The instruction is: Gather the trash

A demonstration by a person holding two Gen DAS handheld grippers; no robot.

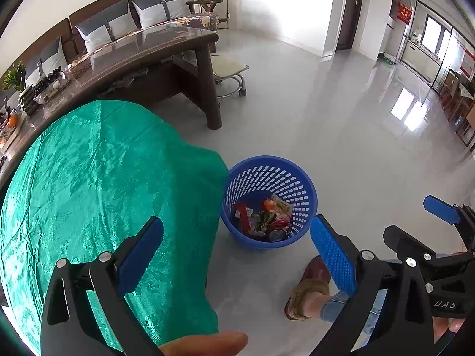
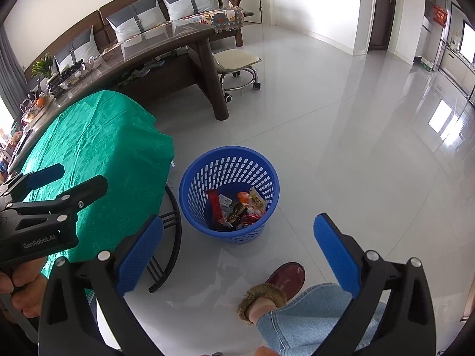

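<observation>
Two spread grippers (image 1: 237, 255) (image 2: 237, 255) — one trash-filled basket (image 2: 230, 195)

The wastebasket (image 2: 230, 198) stands on the floor (image 2: 341, 136) just right of the cloth-covered bench (image 2: 98, 148), whose curved leg (image 2: 175, 246) sits between them. Wrappers and crushed cans (image 1: 267, 219) lie in the bottom of the wastebasket. Behind the bench runs a long coffee table (image 2: 154, 47), with a wheeled stool (image 2: 237, 65) at its right end and a sofa (image 2: 142, 17) behind it against the wall. Nearer than the wastebasket, a person's slippered foot (image 2: 276, 287) rests on the floor. The left tool (image 2: 56, 184) hangs over the bench; the right tool (image 2: 239, 255) hangs over the floor before the wastebasket.
</observation>
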